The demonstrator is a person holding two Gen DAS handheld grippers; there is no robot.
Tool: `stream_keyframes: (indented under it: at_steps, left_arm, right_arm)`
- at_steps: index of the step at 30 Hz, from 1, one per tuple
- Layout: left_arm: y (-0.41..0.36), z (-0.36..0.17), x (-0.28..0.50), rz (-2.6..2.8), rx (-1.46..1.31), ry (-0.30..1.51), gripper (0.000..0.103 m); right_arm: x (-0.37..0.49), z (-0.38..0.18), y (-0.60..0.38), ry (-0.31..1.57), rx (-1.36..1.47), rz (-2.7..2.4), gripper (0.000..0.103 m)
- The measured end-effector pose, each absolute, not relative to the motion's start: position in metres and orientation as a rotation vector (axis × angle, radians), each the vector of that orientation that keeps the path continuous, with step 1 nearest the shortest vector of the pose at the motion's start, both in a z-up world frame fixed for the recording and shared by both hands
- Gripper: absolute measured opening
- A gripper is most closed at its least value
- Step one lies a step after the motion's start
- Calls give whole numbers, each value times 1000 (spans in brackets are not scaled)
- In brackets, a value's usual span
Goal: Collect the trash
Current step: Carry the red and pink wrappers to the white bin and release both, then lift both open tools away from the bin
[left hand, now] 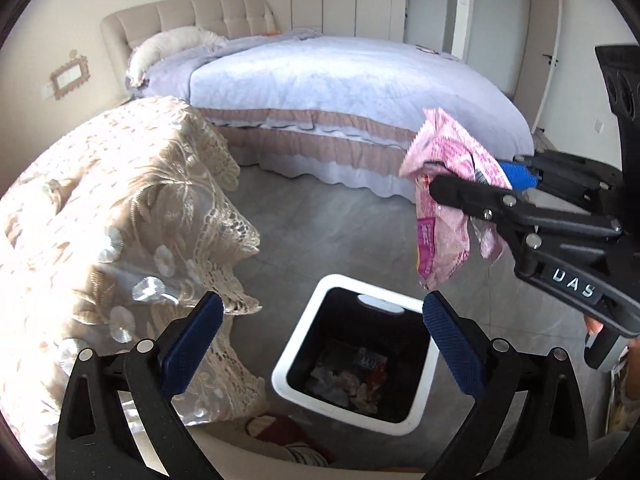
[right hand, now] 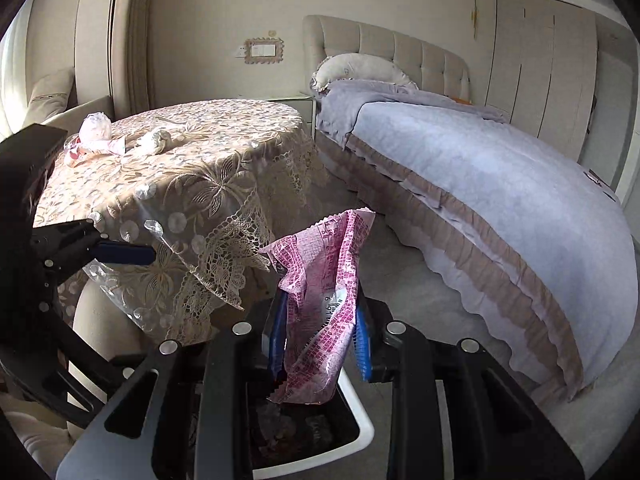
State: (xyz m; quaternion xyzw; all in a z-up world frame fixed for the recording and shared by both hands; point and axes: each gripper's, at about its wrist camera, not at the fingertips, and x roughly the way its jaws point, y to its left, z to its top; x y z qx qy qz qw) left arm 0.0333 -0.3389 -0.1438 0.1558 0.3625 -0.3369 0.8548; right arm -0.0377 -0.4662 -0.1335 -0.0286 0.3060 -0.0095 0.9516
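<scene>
A white bin (left hand: 298, 332) with a black inside stands on the floor and holds several crumpled scraps (left hand: 348, 380). My left gripper (left hand: 322, 344) hangs open just above it, with nothing between its blue pads. My right gripper (left hand: 472, 178) is up to the right, shut on a pink printed wrapper (left hand: 440, 216) that dangles over the bin's far right corner. In the right wrist view the wrapper (right hand: 324, 280) is pinched between the pads of the right gripper (right hand: 320, 340), with the bin's rim (right hand: 360, 440) below. One left finger (right hand: 124, 252) shows at the left.
A round table under a lace cloth (right hand: 192, 168) stands left of the bin and bears crumpled pink and white trash (right hand: 96, 132). A bed with a lilac cover (left hand: 340, 84) lies beyond the grey floor (left hand: 320, 220). Wardrobe doors (right hand: 552, 72) line the far wall.
</scene>
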Motion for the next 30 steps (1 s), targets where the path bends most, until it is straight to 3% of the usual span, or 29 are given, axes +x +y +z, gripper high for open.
stream_keyframes:
  at_steps: [12,13,15,16,22,30]
  left_arm:
    - [-310,-128,45,-661,199,731,98]
    - [-310,-128,44,-662,199,732,98]
    - [-310,-128,44,-668,203,733,98]
    - [-311,-128,43,-668,208,729,98]
    - [-310,-125,39,-672,221,709,98]
    - [-290,-102,37,-626,202,649,98]
  right_arm:
    - [-23,-184,-447,745,-53,48,30]
    - [-23,-187,-447,750,-52,50,34]
    - [-23,-191,-446,751,-66,41,69]
    - [-24,-191,-445,738,-77,33,101]
    - [-21,-187,-445,735,-114,14,98]
    - [-21,-141,-436,566,-107,54,98]
